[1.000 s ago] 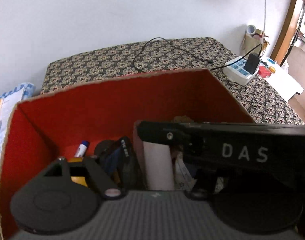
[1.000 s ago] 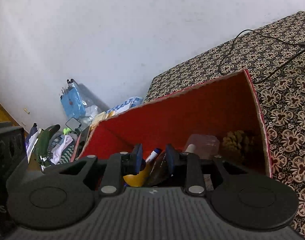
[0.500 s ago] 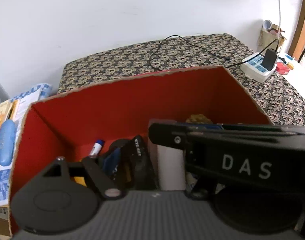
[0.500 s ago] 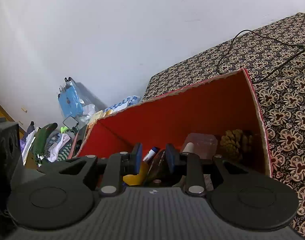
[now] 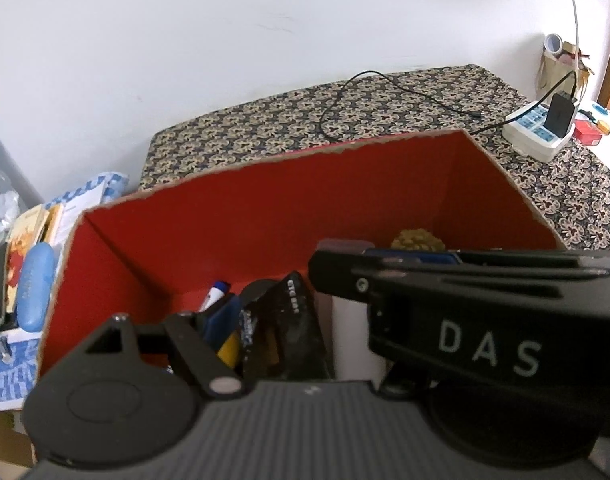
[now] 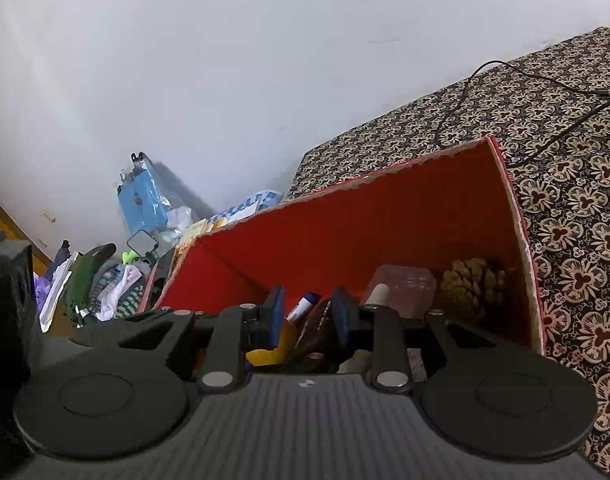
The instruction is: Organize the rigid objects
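The red cardboard box [image 5: 289, 216] [image 6: 385, 220] stands open-topped on a bed covered in a dark floral cloth [image 5: 385, 108] [image 6: 577, 216], and it holds the rigid things gathered so far. Toward its left end a marker with a blue cap [image 5: 216, 293] [image 6: 305, 305] leans up beside something yellow [image 5: 229, 347] [image 6: 271, 354] and a dark packet with pale lettering [image 5: 289, 332]; farther right stand a clear plastic container [image 6: 401, 286] and a pine cone [image 5: 417, 240] [image 6: 473, 280], the cone in the right-hand corner. Beyond the box a black cable [image 5: 385, 92] [image 6: 525, 80] loops over the cloth toward a white power strip with a black adapter plugged in [image 5: 541, 136]. To the left of the bed lie books, a pale blue case [image 5: 35, 286] and a heap of clothes and bags [image 6: 105, 280] against the white wall. In the left wrist view the right gripper's black body, lettered DAS [image 5: 485, 316], crosses in front of the camera and hides the right side of the box's contents as well as the left gripper's own right finger. Only the left finger [image 5: 221, 316] of the left gripper shows, so how far that gripper stands open cannot be told. The right gripper [image 6: 307, 316] hangs over the near edge of the box with its blue-padded fingers [image 6: 275, 312] a moderate gap apart, the marker and packet seen between them but deeper in the box; whether either pad touches anything is unclear.
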A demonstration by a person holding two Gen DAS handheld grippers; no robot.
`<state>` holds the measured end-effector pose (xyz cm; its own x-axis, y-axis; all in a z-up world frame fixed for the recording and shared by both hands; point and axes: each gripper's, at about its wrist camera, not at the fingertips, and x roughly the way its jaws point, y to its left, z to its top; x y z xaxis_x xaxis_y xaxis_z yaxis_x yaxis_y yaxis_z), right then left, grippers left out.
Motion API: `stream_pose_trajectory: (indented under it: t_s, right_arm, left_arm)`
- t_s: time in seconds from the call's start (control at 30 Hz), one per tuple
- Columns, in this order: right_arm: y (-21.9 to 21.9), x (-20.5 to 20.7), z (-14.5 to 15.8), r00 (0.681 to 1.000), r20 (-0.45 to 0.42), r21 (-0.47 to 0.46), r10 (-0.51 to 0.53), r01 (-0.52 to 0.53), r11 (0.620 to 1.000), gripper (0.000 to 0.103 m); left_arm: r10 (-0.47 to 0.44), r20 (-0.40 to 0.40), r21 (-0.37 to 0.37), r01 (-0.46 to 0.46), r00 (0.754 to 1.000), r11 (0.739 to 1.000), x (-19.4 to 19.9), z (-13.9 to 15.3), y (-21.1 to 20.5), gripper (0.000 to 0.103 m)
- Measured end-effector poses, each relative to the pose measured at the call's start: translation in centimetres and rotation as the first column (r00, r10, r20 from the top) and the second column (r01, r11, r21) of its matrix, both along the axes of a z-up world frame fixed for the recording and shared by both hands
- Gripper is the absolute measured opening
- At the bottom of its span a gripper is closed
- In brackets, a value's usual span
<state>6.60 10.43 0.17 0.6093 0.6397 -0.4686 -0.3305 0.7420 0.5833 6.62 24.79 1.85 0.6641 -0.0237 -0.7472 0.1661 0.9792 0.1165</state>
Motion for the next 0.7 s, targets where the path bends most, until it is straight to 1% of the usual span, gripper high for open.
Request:
stream_pose_trajectory:
  t_s: [0.2, 0.27, 0.37, 0.43, 0.47, 0.57, 0.63, 0.7]
  right_arm:
    - [0.1, 0.0, 0.1, 1.000, -0.006, -0.002, -0.001, 0.001, 1.000, 0.012]
    - [0.2, -0.2, 0.4, 1.000, -0.002, -0.030, -0.026, 0.026, 0.999, 0.013]
    - [0.4, -1.3, 1.0, 0.998, 0.030, -0.084, -0.046, 0.049, 0.995, 0.012]
    - [-0.2, -2.1, 1.5, 0.998, 0.032, -0.059, -0.062, 0.063, 0.996, 0.012]
    - [-0.7, -2.6, 1.9, 0.997, 0.033, -0.040, -0.072, 0.073, 0.997, 0.012]
    - [-2.3, -4.2, 3.2, 0.990, 0.062, -0.021, -0.128, 0.129, 0.991, 0.012]
    - [-3.6, -5.6, 4.1, 0.982, 0.090, -0.021, -0.169, 0.171, 0.985, 0.012]
    - [-4.8, -6.8, 4.7, 0.970, 0.110, -0.024, -0.215, 0.219, 0.975, 0.014]
  left_arm:
    - [0.009, 0.014, 0.034, -0.010, 1.000, 0.999, -0.1, -0.1, -0.3, 0.065]
    - [0.024, 0.020, 0.032, -0.024, 1.000, 0.999, -0.4, 0.1, -0.3, 0.065]
    - [0.048, 0.004, 0.031, -0.048, 0.999, 0.998, -0.9, 0.4, -0.3, 0.066]
    - [0.053, -0.014, 0.019, -0.052, 0.999, 0.998, -1.7, 0.8, -0.2, 0.066]
    - [0.052, -0.010, 0.022, -0.051, 0.999, 0.998, -2.2, 1.0, -0.3, 0.066]
    - [0.044, 0.036, 0.054, -0.046, 0.998, 0.997, -4.4, 2.2, -0.9, 0.065]
    - [0.035, 0.060, 0.049, -0.038, 0.998, 0.998, -5.6, 3.3, -1.1, 0.067]
    - [0.024, 0.086, 0.034, -0.027, 0.996, 0.999, -6.8, 4.6, -1.4, 0.071]
